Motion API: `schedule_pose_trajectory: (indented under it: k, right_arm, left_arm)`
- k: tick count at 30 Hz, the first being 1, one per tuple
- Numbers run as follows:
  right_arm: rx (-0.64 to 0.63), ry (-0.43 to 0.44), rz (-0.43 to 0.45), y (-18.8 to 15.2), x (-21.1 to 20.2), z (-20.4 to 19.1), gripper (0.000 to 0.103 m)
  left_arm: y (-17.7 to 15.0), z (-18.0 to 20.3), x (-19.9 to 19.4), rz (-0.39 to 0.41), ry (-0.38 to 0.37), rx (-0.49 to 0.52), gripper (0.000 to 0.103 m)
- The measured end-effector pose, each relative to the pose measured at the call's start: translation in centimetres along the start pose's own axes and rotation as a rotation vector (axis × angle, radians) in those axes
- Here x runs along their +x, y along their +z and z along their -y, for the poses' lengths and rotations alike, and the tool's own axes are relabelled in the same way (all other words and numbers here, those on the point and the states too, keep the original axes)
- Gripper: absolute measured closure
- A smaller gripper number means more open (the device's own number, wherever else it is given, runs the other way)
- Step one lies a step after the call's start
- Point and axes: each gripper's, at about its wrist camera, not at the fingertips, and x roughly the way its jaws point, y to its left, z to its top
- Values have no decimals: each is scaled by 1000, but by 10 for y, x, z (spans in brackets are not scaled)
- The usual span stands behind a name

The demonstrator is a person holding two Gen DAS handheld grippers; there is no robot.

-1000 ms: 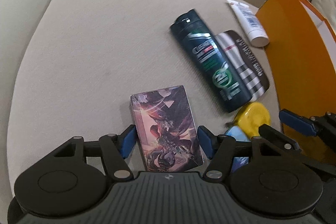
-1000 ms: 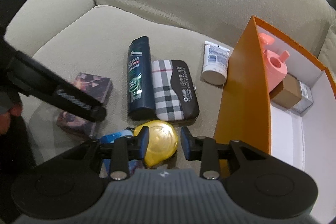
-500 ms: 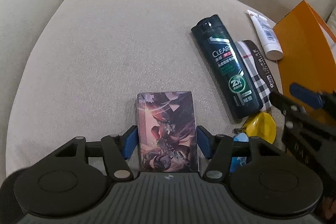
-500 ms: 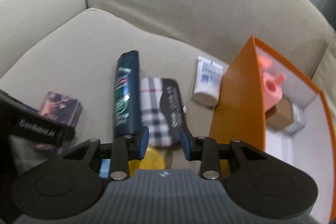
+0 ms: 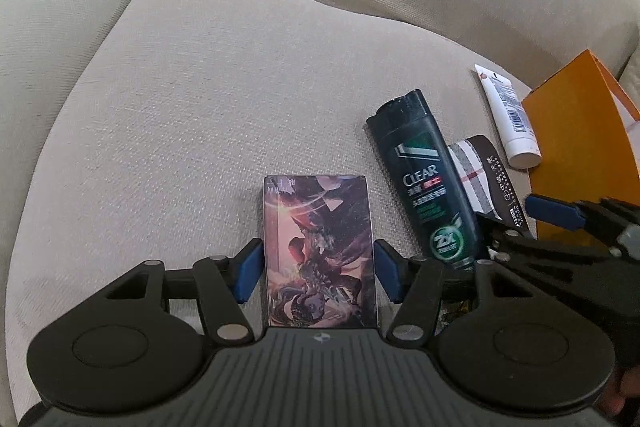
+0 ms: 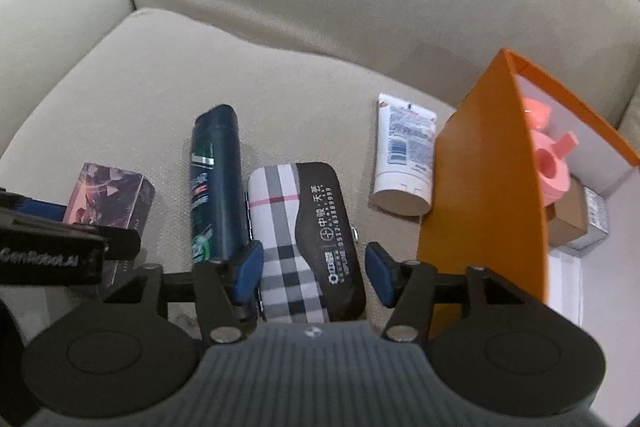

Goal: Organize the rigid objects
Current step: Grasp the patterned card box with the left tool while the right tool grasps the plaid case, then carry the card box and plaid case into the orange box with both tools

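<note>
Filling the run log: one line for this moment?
left gripper: open, straddling illustrated card box | right gripper: just opened, straddling plaid glasses case | orange box: part-filled

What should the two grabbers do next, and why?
Probably close both. The left gripper has the card box between its open fingers, with small gaps either side. The right gripper, whose fingers have just been opening, has the plaid case between them, not squeezed yet. The orange box stands open beside them.
</note>
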Motion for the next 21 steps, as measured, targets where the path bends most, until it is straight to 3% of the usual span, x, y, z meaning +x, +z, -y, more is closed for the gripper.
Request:
schedule_pose_trajectory:
  k: [3,9,13,21]
  right_arm:
    - [-10,28,-41,7,12,3,37]
    - [17,74,-60,20,25,11,32]
    - [55,98,-84,25,30,17,33]
    - [58,71,-45,18,15,11,34]
  left_arm:
    - [1,-1,1,-2,-15,-4,35]
    - [3,2,4,-3,-9,0,35]
    - [3,1,4,-2,-10,2,35]
    - [-2,1,-1,6,-9,7,36]
